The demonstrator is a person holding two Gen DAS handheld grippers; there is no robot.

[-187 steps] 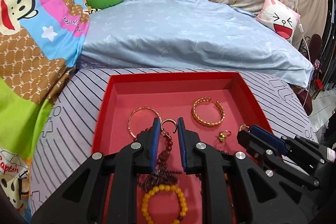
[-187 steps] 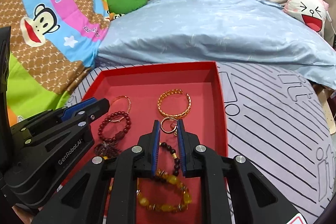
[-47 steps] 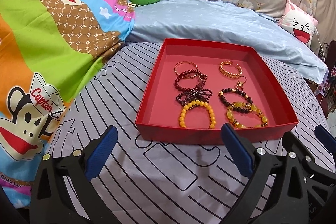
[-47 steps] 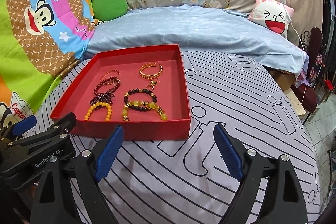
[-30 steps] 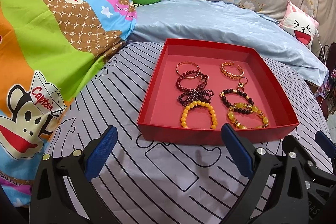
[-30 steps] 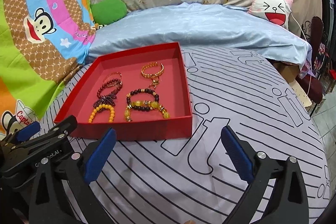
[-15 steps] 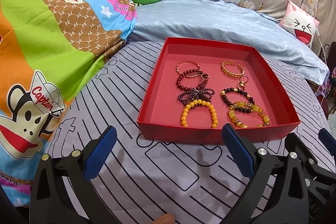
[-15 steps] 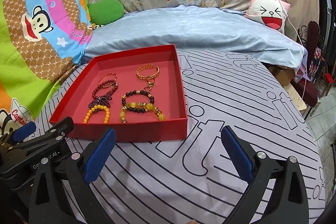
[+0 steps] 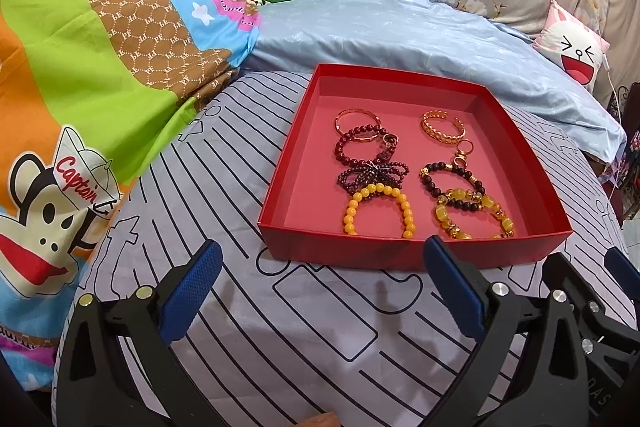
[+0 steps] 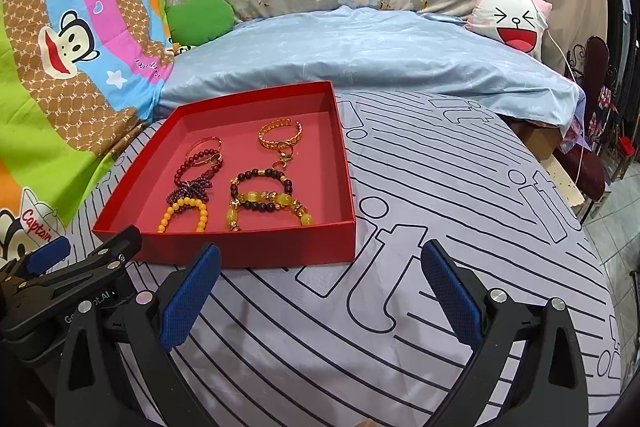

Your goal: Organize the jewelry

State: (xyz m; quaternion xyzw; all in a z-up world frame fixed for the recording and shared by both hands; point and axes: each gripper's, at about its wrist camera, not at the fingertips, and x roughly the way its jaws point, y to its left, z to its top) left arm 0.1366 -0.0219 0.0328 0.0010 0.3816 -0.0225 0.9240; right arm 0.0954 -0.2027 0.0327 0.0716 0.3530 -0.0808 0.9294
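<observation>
A red tray (image 9: 416, 254) (image 10: 248, 247) lies on the striped bed cover and holds several bracelets in two columns: a thin gold bangle (image 9: 356, 117), dark red beads (image 9: 360, 147), a yellow bead bracelet (image 9: 378, 211) (image 10: 183, 214), a gold chain cuff (image 9: 442, 127) (image 10: 279, 133), black beads (image 9: 450, 179) and amber beads (image 9: 474, 217) (image 10: 268, 211). My left gripper (image 9: 322, 265) is open and empty, just short of the tray's near wall. My right gripper (image 10: 320, 269) is open and empty, near the tray's near right corner.
A light blue pillow (image 9: 420, 39) (image 10: 380, 55) lies behind the tray. A cartoon monkey blanket (image 9: 100, 47) rises at the left. A small laughing-face cushion (image 10: 512, 23) sits at the back right, where the bed ends by a chair (image 10: 592, 163).
Both grippers let go of rings in the tray, opened wide and drew back to in front of it. Over the last second they have barely moved.
</observation>
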